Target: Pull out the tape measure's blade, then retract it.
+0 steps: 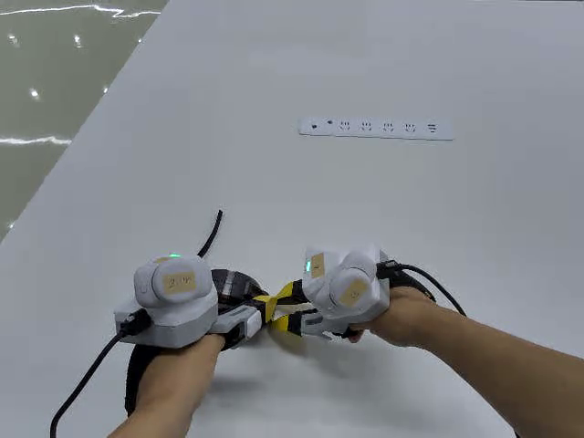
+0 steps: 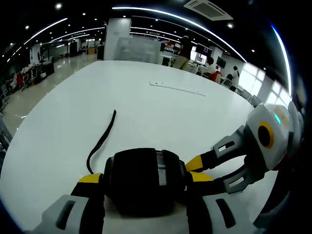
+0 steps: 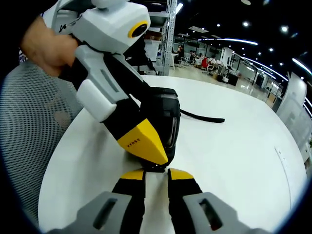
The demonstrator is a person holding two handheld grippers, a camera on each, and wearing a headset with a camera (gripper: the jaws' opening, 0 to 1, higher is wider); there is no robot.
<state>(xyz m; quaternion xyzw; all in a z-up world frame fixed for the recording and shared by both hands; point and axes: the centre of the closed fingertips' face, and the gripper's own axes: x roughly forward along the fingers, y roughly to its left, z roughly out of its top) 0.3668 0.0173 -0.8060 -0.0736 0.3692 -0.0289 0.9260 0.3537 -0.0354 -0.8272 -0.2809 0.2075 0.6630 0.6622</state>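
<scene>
A black tape measure (image 1: 233,285) (image 2: 144,180) (image 3: 165,114) rests low over the white table, and my left gripper (image 1: 246,301) (image 2: 144,178) is shut on its body from both sides. Its black wrist strap (image 1: 212,233) (image 2: 102,139) (image 3: 202,117) trails across the table. My right gripper (image 1: 281,308) (image 3: 156,174) faces the case from the right, its jaws close together on the small dark blade tab (image 3: 156,168) at the case's lower corner. In the left gripper view the right gripper (image 2: 199,169) enters from the right. No length of blade shows outside the case.
A white power strip (image 1: 376,128) (image 2: 176,87) lies flat farther back on the table (image 1: 365,210). Black cables run from both grippers toward the near edge. The table's left edge borders a shiny floor. People and desks stand far off.
</scene>
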